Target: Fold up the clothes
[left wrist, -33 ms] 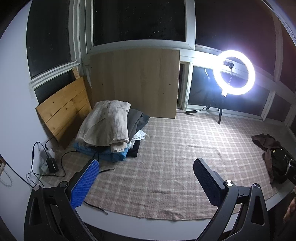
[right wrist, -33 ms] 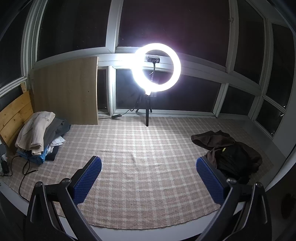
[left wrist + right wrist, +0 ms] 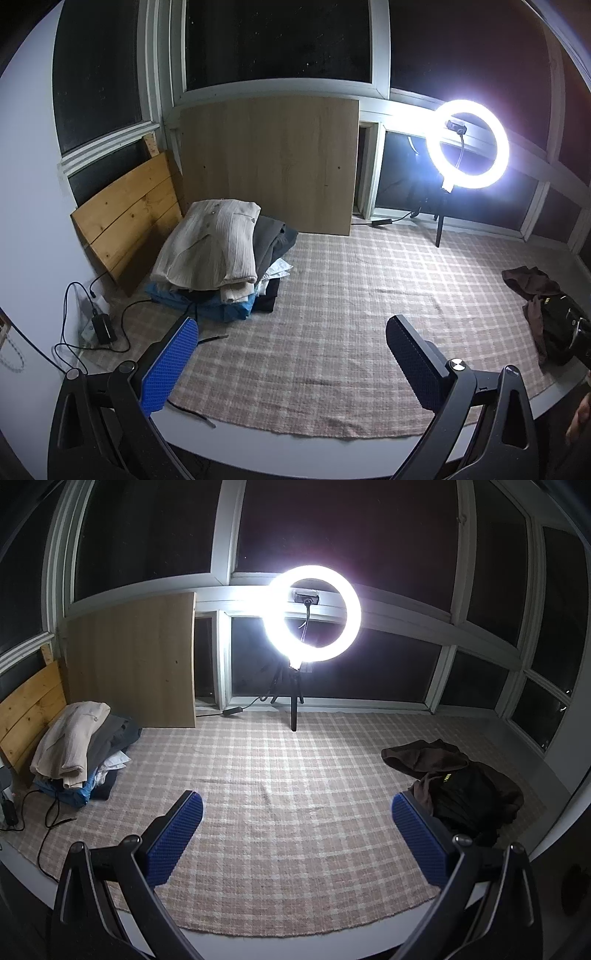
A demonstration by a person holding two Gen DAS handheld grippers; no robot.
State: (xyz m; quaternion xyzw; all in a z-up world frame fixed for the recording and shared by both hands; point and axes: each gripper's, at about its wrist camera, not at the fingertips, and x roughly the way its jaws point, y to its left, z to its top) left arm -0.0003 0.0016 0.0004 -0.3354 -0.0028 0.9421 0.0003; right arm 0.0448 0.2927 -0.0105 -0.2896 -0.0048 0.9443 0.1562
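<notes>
Surface: a pink-and-cream plaid cloth (image 3: 295, 805) spread flat over a white platform (image 3: 258, 448), whose edge shows along the near side.
Left side: a stack of folded clothes (image 3: 221, 258), cream garment on top, blue at the bottom, sits on the cloth by the wooden boards (image 3: 125, 218).
Right side: a crumpled heap of brown and black garments (image 3: 465, 786) lies on the cloth.
Far edge: a lit ring light (image 3: 312, 624) on its tripod stands at the cloth's border.
Left corner: black cables and a power adapter (image 3: 103, 328).

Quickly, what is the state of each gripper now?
Left gripper: open, holding nothing, above the checked pink cloth.
Right gripper: open, holding nothing.
</notes>
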